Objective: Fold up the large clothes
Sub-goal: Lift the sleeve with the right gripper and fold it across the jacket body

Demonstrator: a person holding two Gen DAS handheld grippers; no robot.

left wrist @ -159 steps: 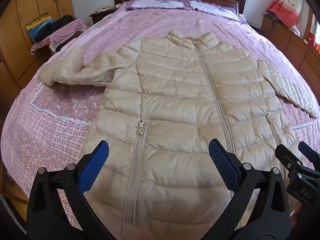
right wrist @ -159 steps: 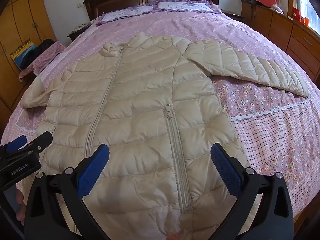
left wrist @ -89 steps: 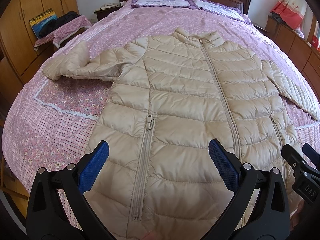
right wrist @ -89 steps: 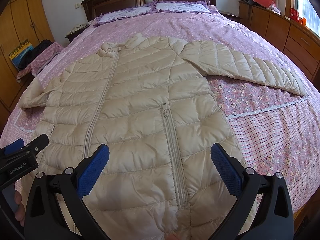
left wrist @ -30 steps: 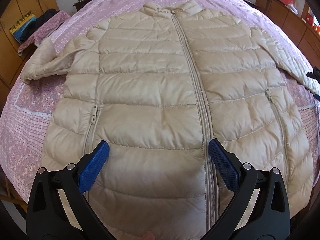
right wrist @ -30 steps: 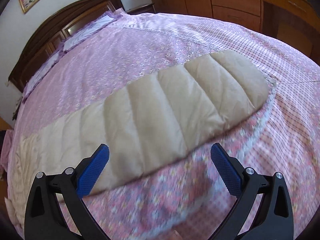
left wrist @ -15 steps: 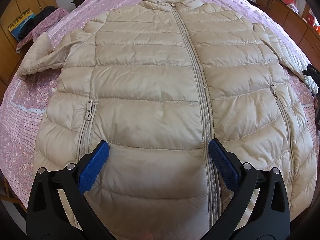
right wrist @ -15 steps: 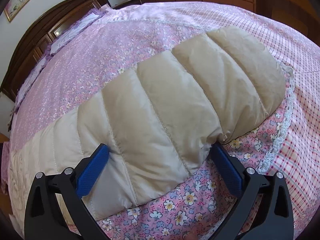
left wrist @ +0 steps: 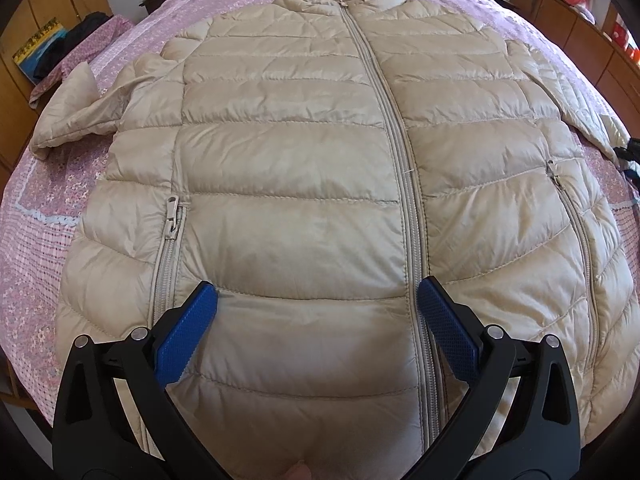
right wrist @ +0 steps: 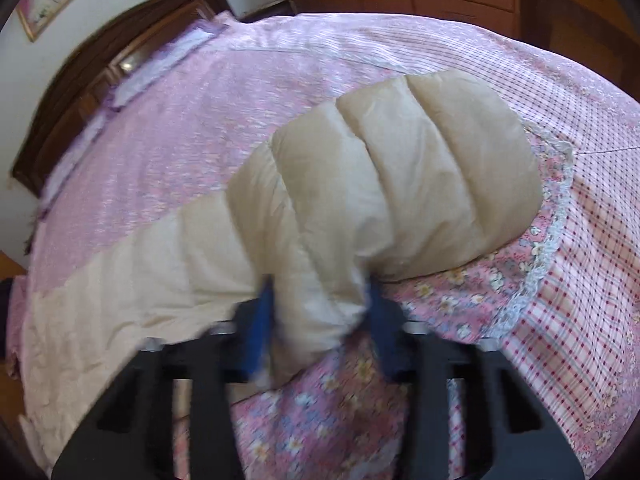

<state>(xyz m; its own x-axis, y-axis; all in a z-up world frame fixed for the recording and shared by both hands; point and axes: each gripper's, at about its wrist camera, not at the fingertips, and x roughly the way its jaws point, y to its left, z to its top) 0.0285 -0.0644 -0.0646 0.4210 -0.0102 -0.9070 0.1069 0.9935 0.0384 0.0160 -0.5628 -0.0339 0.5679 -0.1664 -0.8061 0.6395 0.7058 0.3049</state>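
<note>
The jacket [left wrist: 304, 184], a beige quilted one zipped up the front, lies face up and spread flat on the bed [left wrist: 48, 240], collar toward the headboard and hem toward the left wrist camera. Its front zipper [left wrist: 396, 160] runs down the middle, with a zipped pocket [left wrist: 170, 248] on one side of the body and a second one on the other. One sleeve [left wrist: 76, 108] lies bent on the bedspread at the left edge of the left wrist view. The other sleeve [right wrist: 360, 216] stretches out over the floral bedspread in the right wrist view.

The left hand-held gripper [left wrist: 318, 304] hangs over the lower front of the jacket, jaws wide apart and holding nothing; its blue pads [left wrist: 186, 332] sit either side of the quilted panel beside the front zipper, one pad just next to the zipper line. Whether they touch the fabric cannot be told.

The right hand-held gripper [right wrist: 320, 320] has its jaws drawn narrow and pinched on the sleeve, a little way in from the cuff end. The fabric bunches between the blue pads [right wrist: 260, 332], and the cuff end bulges out beyond them over the lace-trimmed edge of the bedspread. This view is blurred.

A dark wooden headboard [right wrist: 100, 60] stands at the far end of the bed.
</note>
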